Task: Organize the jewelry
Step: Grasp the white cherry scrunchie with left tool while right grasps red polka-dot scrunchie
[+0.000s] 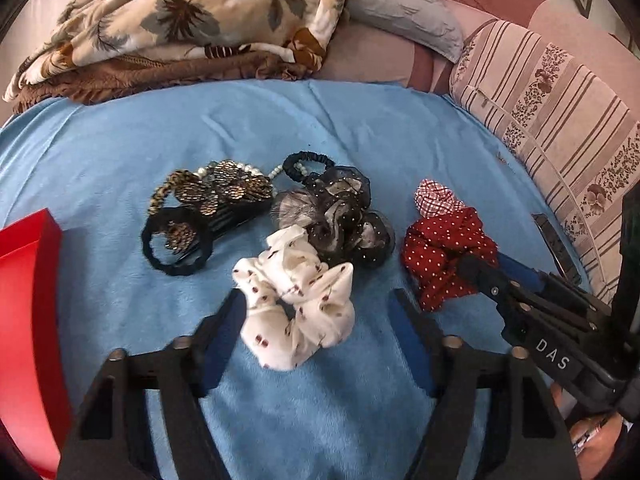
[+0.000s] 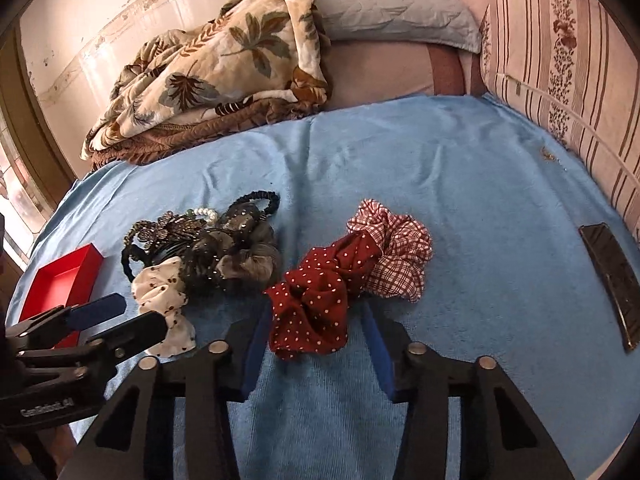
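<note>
A white cherry-print scrunchie [image 1: 300,304] lies on the blue towel [image 1: 280,128] between the fingers of my left gripper [image 1: 316,308]. The left pad touches it and the right pad stands clear, so the gripper is open. A red dotted scrunchie [image 2: 320,300] lies between the fingers of my right gripper [image 2: 316,312]. Its pads stand close beside the cloth without squeezing it. A red-checked scrunchie [image 2: 396,252] lies against it behind. Further left is a pile with a dark sheer scrunchie [image 1: 344,216], a beaded clip [image 1: 224,190] and a black hair tie [image 1: 146,240].
An open red box [image 1: 24,280] stands at the towel's left edge. A dark flat object [image 2: 612,276] lies at the right, by a striped pillow [image 1: 560,120]. A leaf-print blanket [image 1: 192,12] is heaped at the back. A hand [image 1: 596,436] shows at lower right.
</note>
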`<act>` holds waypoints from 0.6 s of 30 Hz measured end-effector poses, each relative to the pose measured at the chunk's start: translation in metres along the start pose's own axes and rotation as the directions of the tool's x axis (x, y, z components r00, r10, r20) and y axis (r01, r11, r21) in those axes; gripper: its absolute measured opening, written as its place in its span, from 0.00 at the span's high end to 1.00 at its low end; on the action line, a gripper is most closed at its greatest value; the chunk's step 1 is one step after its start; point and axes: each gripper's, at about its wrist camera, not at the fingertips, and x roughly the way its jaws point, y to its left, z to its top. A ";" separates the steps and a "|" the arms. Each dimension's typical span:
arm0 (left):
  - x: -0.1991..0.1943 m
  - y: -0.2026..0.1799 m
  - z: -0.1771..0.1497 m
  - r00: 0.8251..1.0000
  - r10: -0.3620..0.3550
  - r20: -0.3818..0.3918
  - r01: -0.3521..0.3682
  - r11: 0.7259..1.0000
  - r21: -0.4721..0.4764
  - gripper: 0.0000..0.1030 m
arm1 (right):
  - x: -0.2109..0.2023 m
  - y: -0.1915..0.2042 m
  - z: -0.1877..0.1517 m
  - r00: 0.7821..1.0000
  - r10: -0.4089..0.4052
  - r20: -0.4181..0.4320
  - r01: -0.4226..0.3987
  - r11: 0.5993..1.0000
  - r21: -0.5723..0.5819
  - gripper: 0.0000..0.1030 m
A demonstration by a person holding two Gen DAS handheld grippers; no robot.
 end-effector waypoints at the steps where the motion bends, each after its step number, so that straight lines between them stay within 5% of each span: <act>1: 0.004 0.000 0.001 1.000 0.000 -0.009 0.000 1.000 -0.001 0.48 | 0.002 -0.001 0.001 1.000 0.001 -0.004 -0.001 1.000 0.001 0.67; 4: 0.015 0.001 0.002 0.999 0.008 -0.050 -0.008 1.000 -0.010 0.92 | 0.004 -0.003 0.000 1.000 0.006 -0.015 -0.006 1.000 0.002 0.84; 8: 0.006 0.004 -0.002 1.000 0.011 -0.028 -0.011 1.000 -0.027 0.93 | -0.005 -0.001 -0.002 1.000 0.016 -0.012 -0.016 1.000 -0.006 0.94; 18: -0.086 0.036 -0.023 0.995 -0.040 0.096 0.047 0.997 -0.067 0.93 | -0.056 0.032 -0.003 0.996 0.085 0.040 -0.082 0.995 -0.055 0.94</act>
